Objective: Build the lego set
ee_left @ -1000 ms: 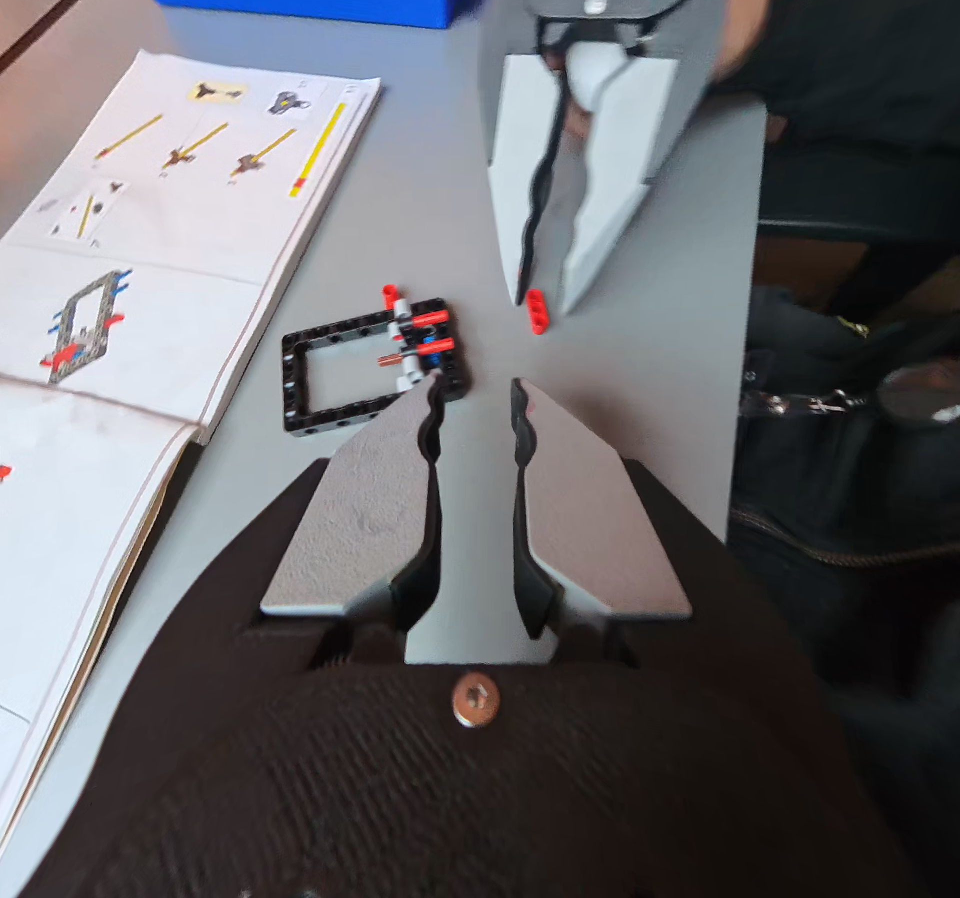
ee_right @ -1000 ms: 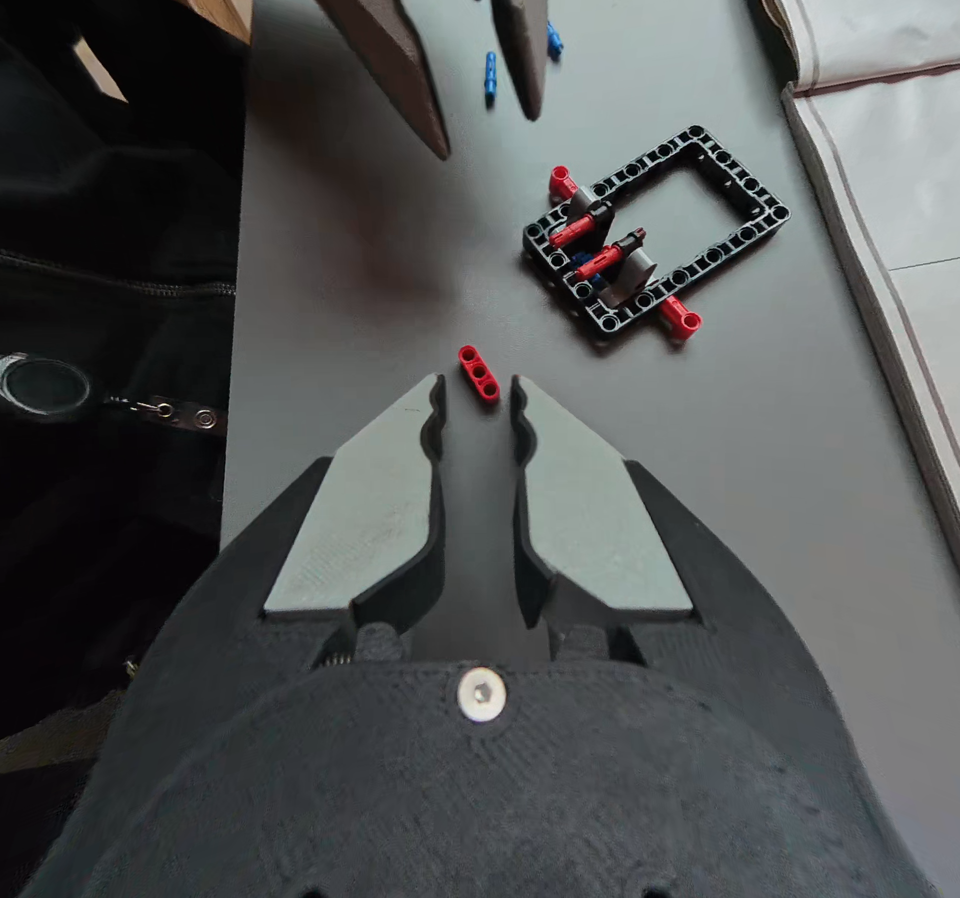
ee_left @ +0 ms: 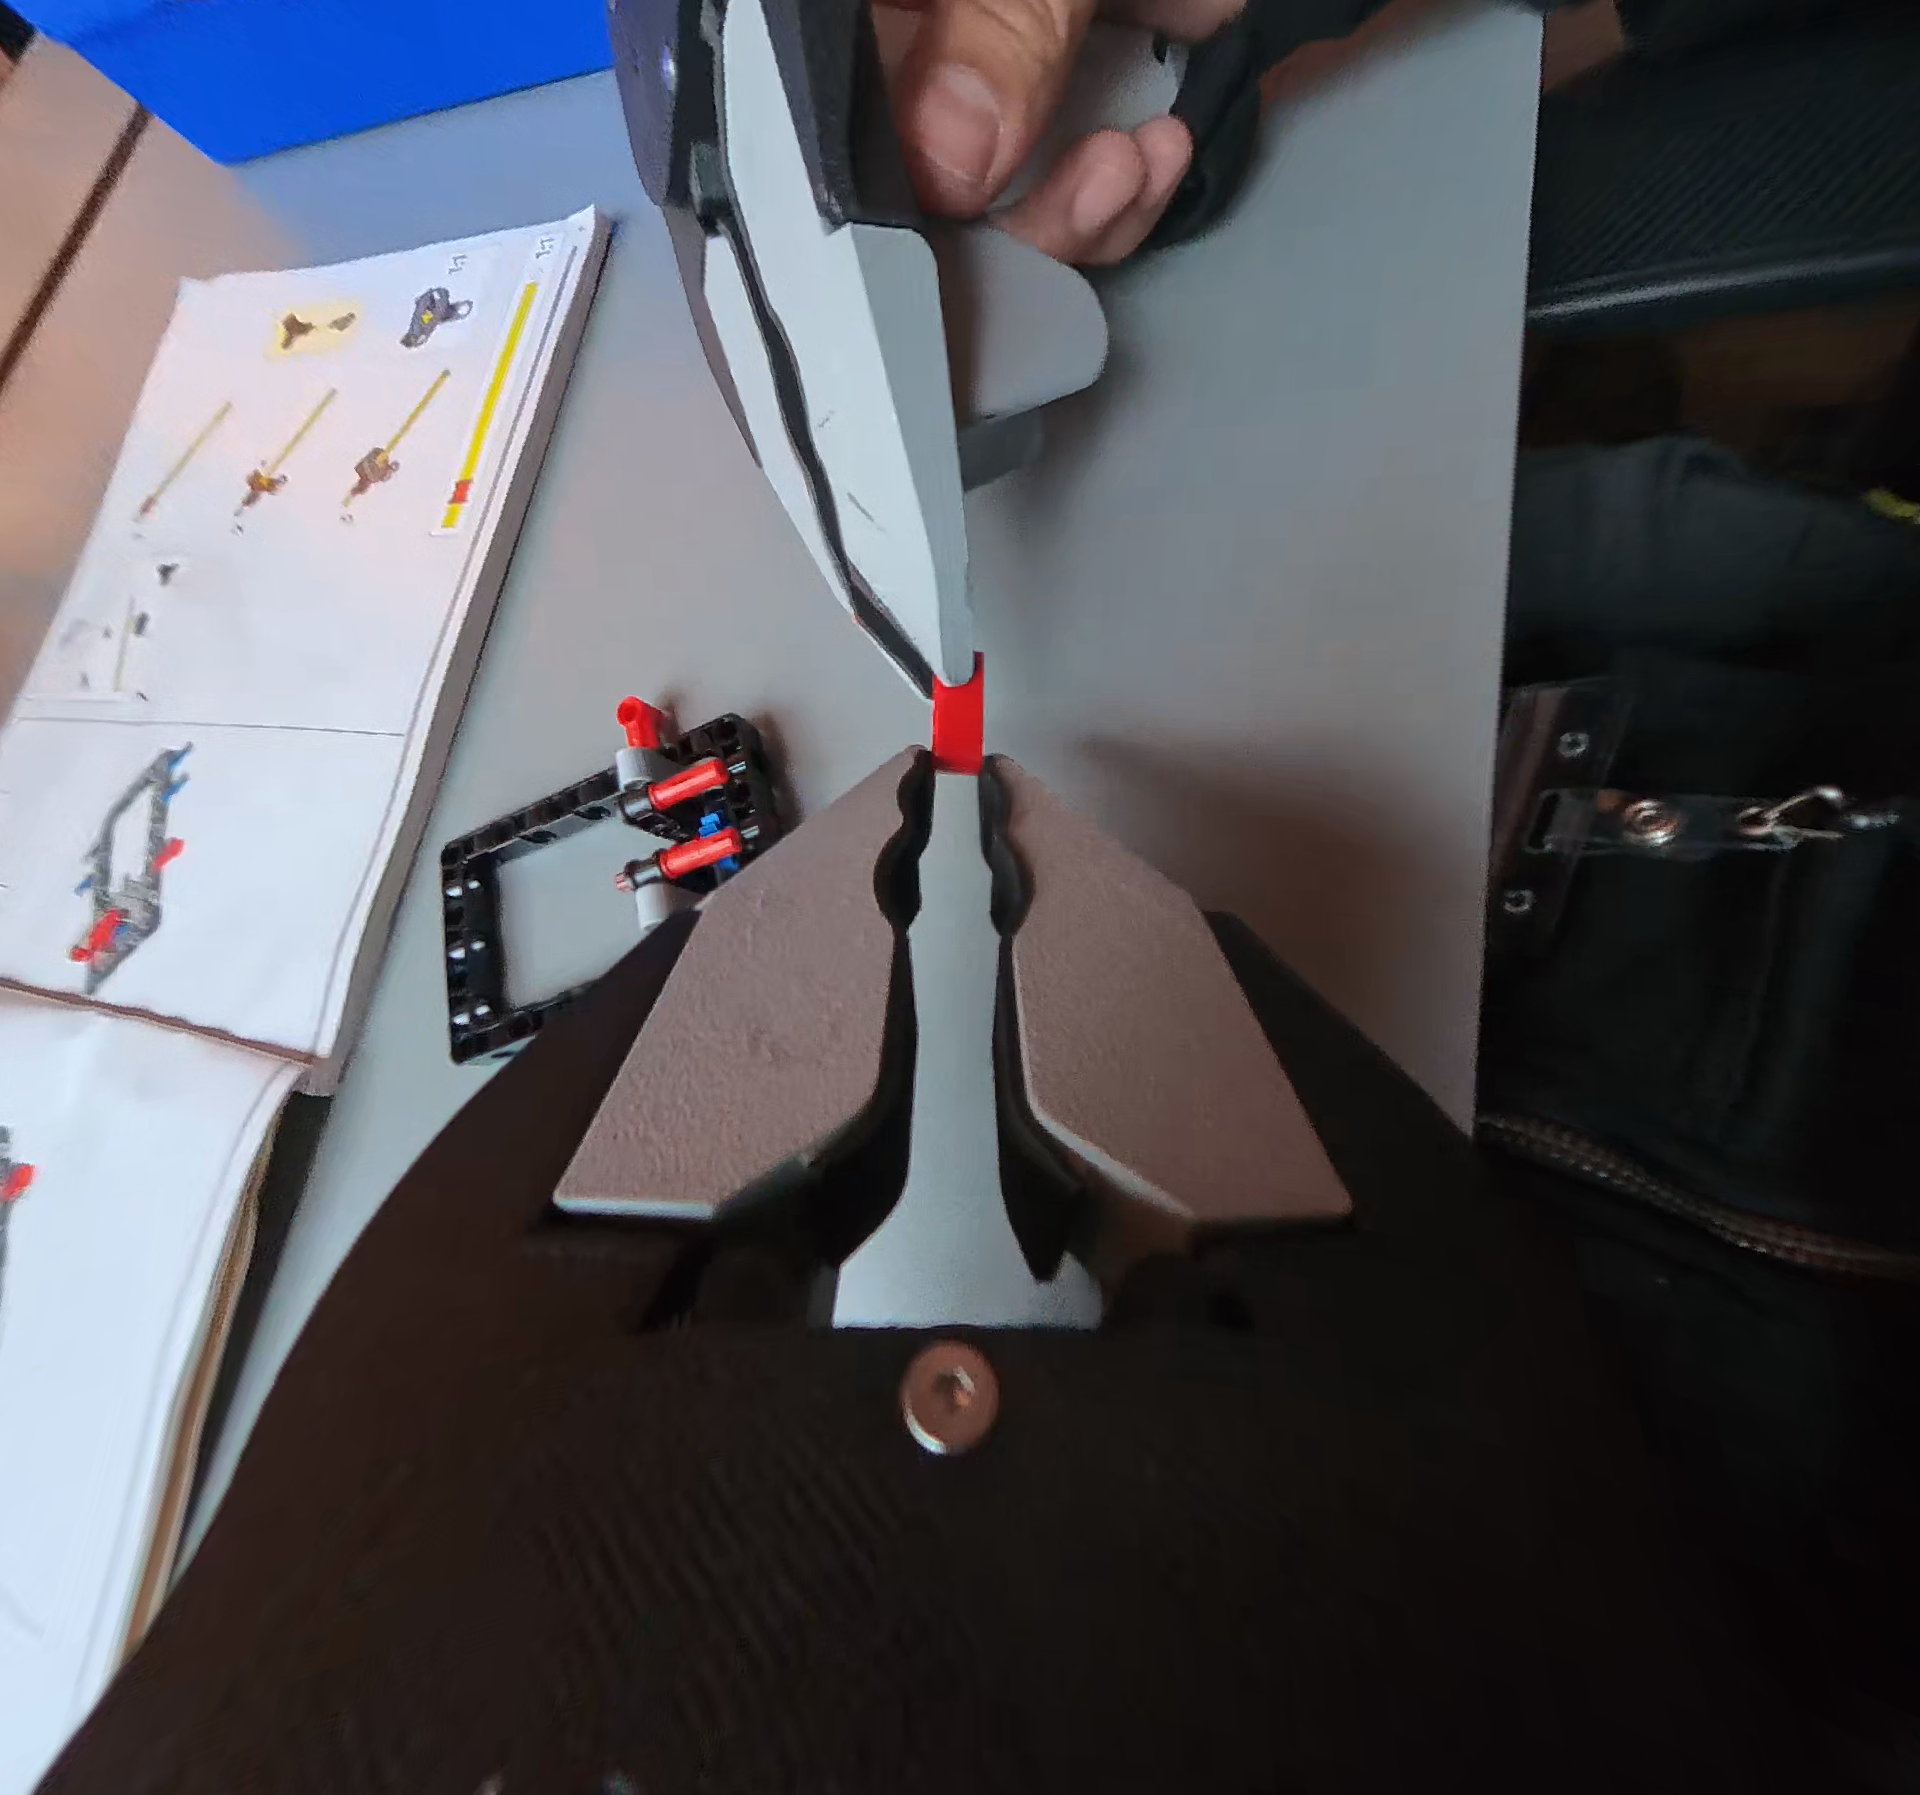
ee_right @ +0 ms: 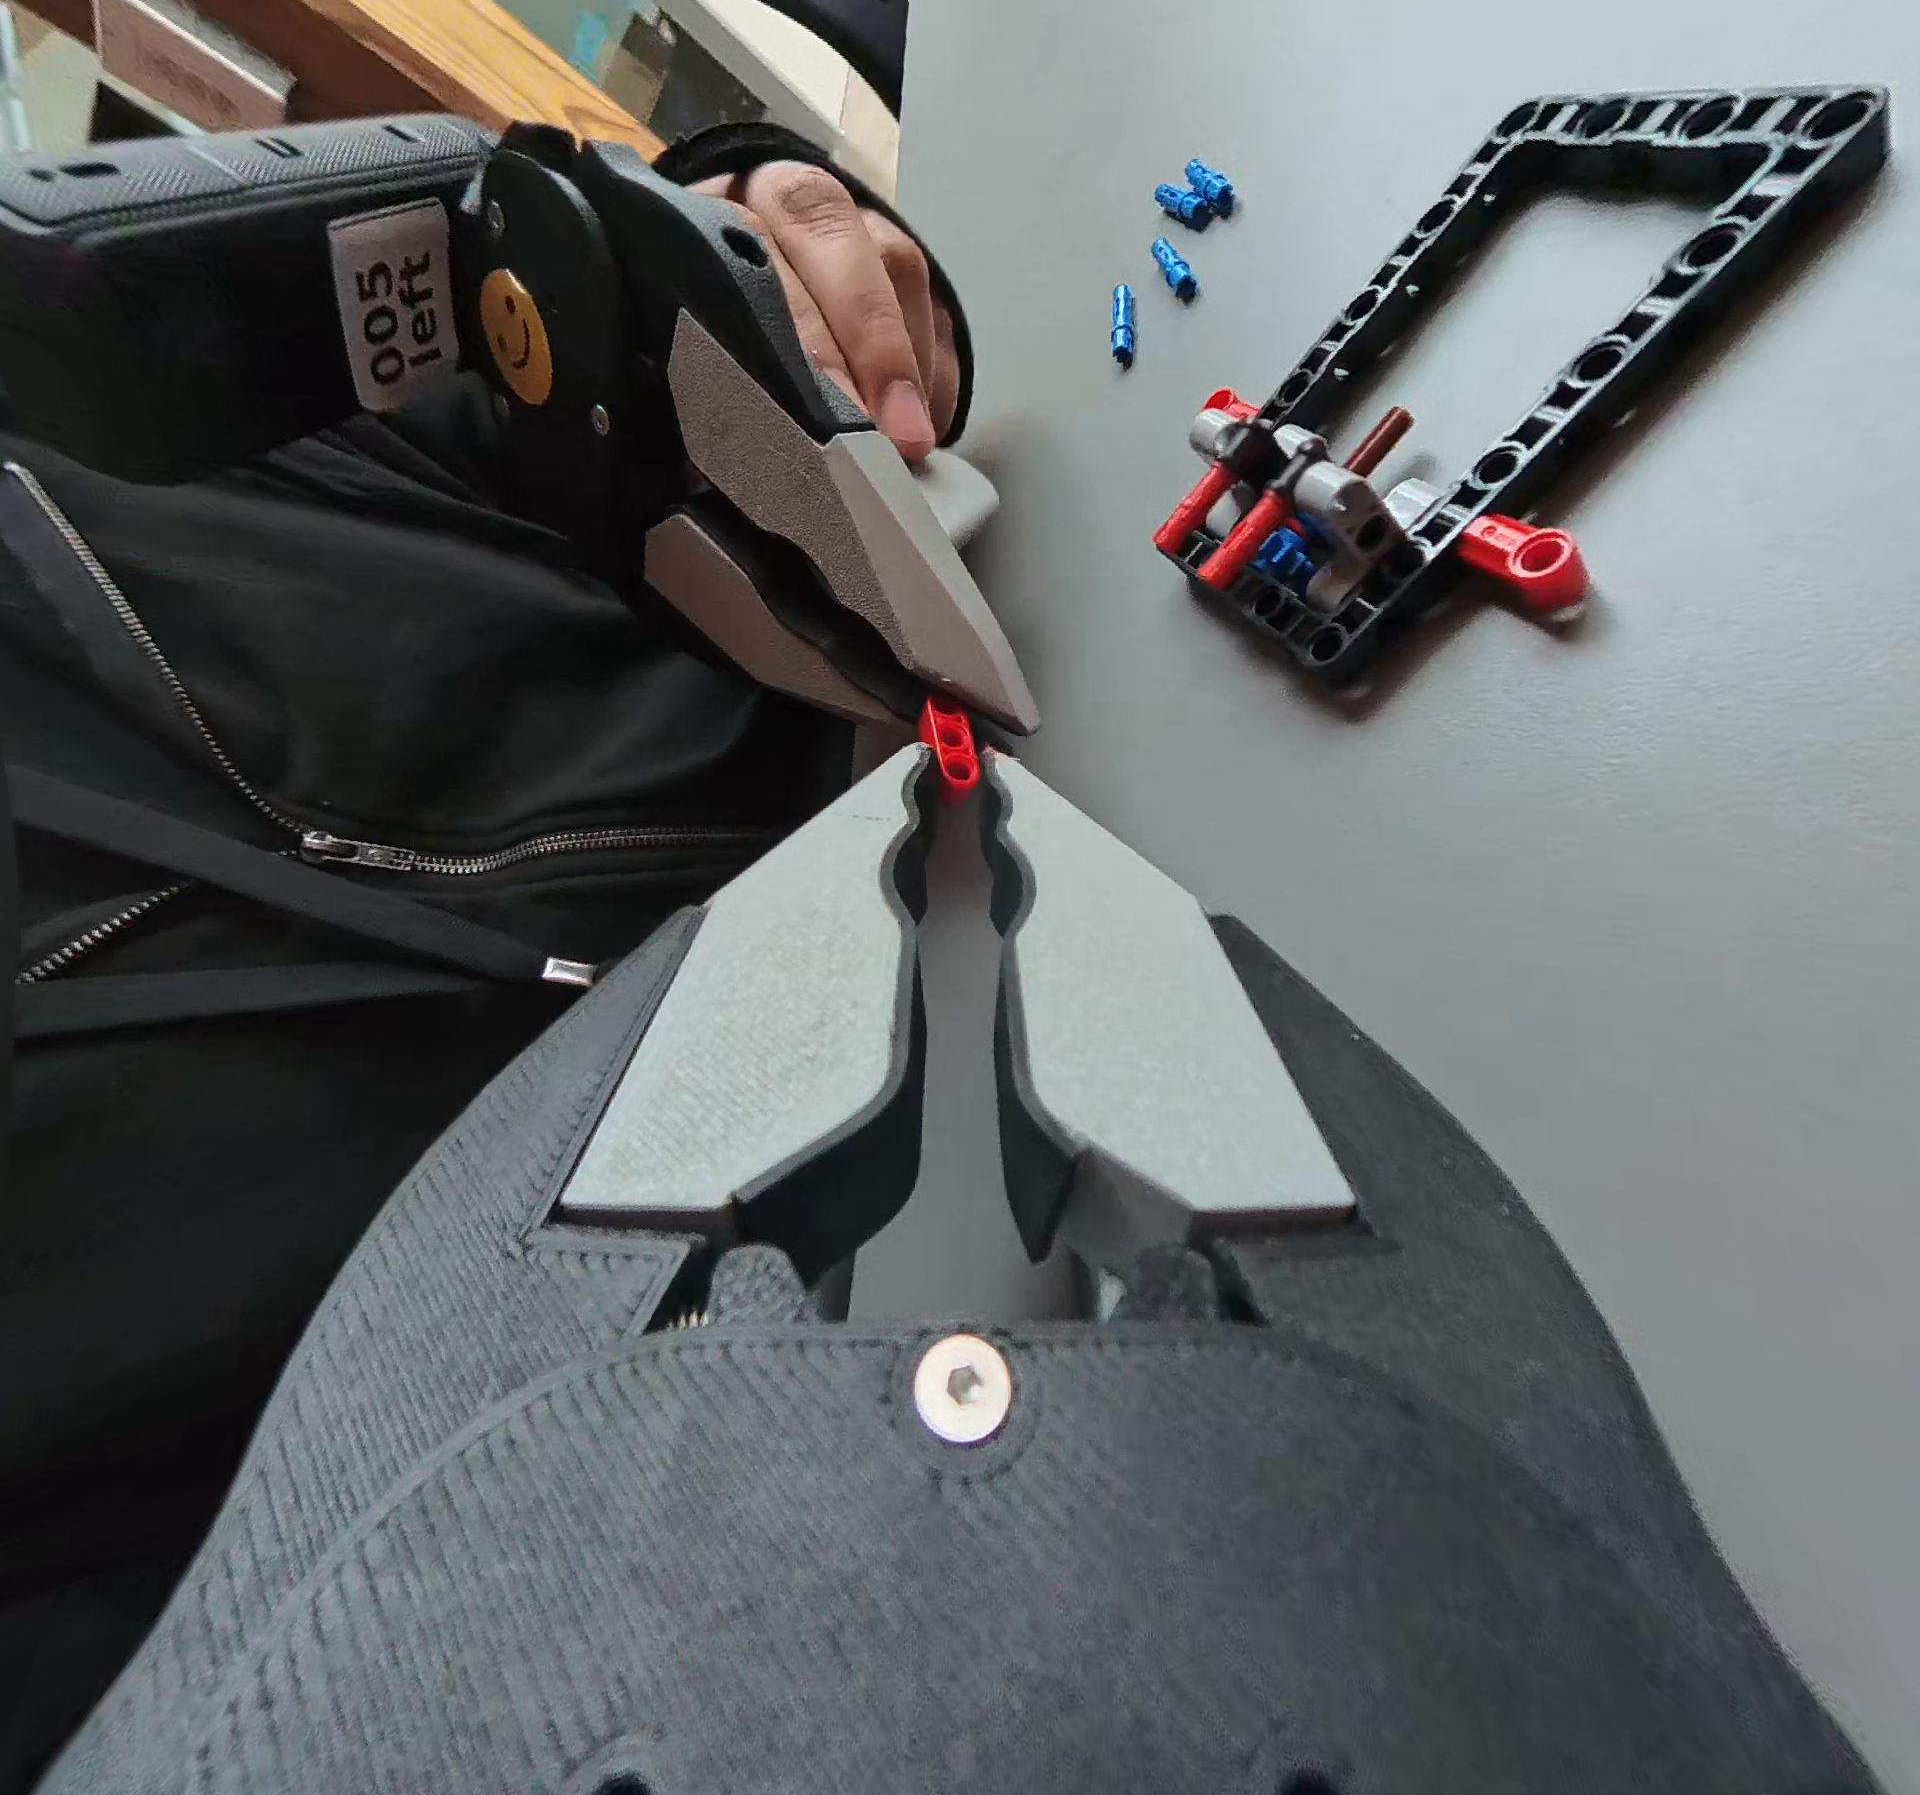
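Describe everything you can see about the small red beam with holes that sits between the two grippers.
The small red beam with holes is a short, glossy plastic piece with rounded ends; two round holes show along one face in the right wrist view, the rest being hidden. It is lifted off the grey table, near the table's edge. The right gripper grips one end between its fingertips, and the left gripper closes on the other end. Nothing else touches it; the black rectangular frame lies apart.

The instruction booklet runs off the left edge, its drawings blurred. The black frame's near corner hides behind the left gripper's fingers. The blue bin is cropped.
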`<act>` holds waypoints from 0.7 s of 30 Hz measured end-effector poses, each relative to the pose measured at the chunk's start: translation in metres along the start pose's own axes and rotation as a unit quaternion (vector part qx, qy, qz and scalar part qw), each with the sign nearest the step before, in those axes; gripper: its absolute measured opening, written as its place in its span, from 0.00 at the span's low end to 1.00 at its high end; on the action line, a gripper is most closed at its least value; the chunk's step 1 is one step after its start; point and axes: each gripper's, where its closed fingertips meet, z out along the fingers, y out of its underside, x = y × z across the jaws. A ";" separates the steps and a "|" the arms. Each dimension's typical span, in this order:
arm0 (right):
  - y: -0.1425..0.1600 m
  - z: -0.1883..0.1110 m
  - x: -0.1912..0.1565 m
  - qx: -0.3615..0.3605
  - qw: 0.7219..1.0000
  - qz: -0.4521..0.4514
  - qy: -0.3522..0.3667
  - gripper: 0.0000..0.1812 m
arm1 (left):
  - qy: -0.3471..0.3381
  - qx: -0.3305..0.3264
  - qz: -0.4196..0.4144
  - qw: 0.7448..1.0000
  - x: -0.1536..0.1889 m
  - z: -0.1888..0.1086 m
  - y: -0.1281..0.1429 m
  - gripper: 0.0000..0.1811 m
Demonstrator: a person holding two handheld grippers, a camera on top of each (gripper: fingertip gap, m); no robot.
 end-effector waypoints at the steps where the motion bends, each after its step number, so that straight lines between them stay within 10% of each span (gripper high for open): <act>1: 0.000 0.000 0.000 0.000 1.000 0.008 -0.006 0.02 | 0.002 0.009 -0.007 1.000 0.000 -0.001 -0.002 0.04; 8: -0.006 0.000 0.005 0.016 1.000 0.009 0.006 0.02 | -0.009 0.012 -0.005 1.000 -0.005 -0.002 -0.001 0.03; 14: -0.011 -0.006 -0.011 0.021 0.967 -0.223 0.120 0.16 | 0.070 0.028 -0.145 0.987 -0.007 -0.005 0.004 0.03; 21: -0.011 0.001 0.008 -0.101 0.742 -0.508 0.426 0.10 | 0.145 0.009 -0.250 0.957 -0.005 -0.006 0.007 0.03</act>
